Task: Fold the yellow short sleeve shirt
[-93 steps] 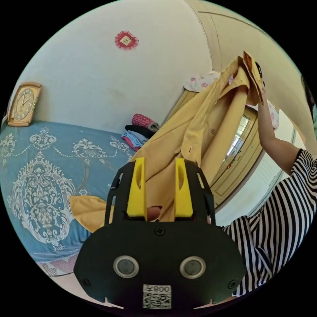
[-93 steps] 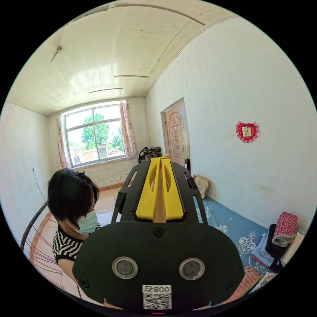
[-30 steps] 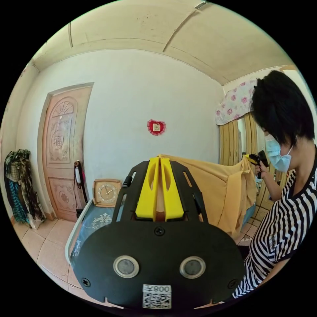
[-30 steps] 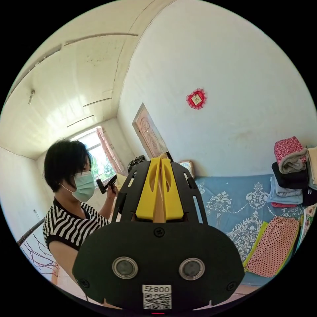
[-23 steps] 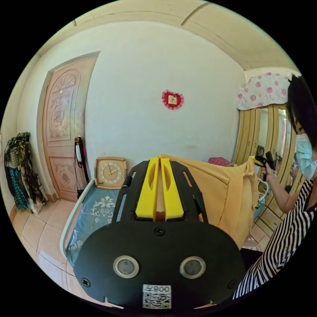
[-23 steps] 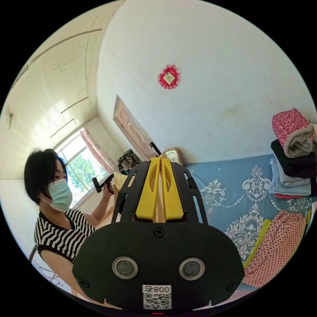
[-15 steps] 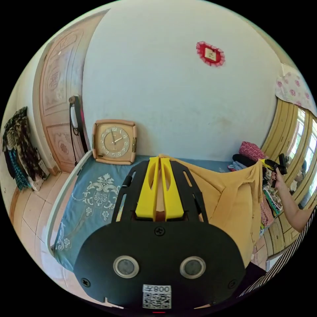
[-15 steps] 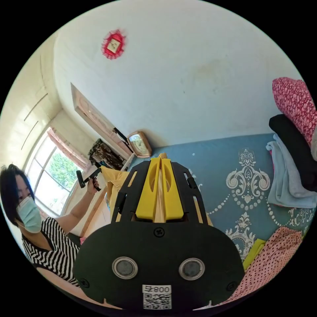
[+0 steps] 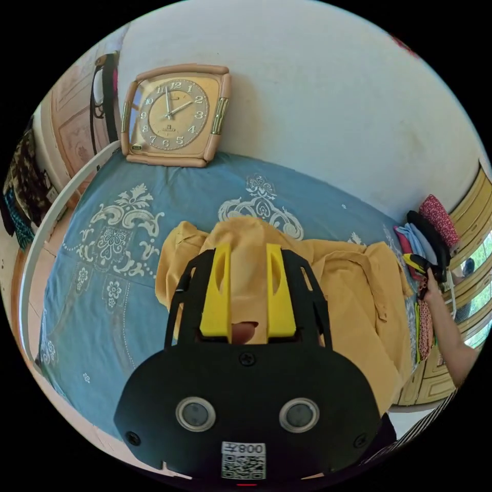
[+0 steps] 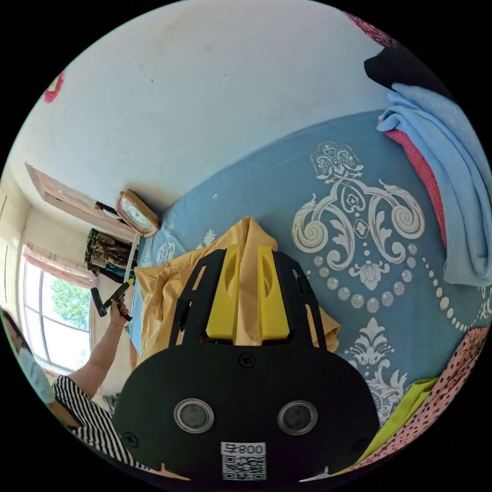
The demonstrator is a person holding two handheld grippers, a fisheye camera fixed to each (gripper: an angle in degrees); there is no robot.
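The shirt (image 9: 328, 287) is down on the bed (image 9: 102, 266) now, spread roughly flat but pretty rumpled, with a raised peak of cloth at each top corner where a gripper is.

In the left gripper view, the left gripper (image 9: 245, 287) has its jaws parted a fair bit with shirt cloth bunched between them. Not clamped as far as I can see, more like loosely around it. In the right gripper view, the right gripper (image 10: 246, 292) has its jaws apart by a narrower gap, and a ridge of cloth runs up between them toward 12 o'clock. Can't say for sure whether either jaw is actually pressing on it.

What I'd worry about:
- if the grippers lift away while cloth is snagged between the jaws, it'll drag the corners and wrinkle things worse
- the sleeve at about 10 o'clock of the left gripper looks tucked under itself, so folding over it as is would bake in a lump
- the clothes pile (image 10: 451, 169) at 2 o'clock in the right gripper view is close, and a wide sweep could knock it
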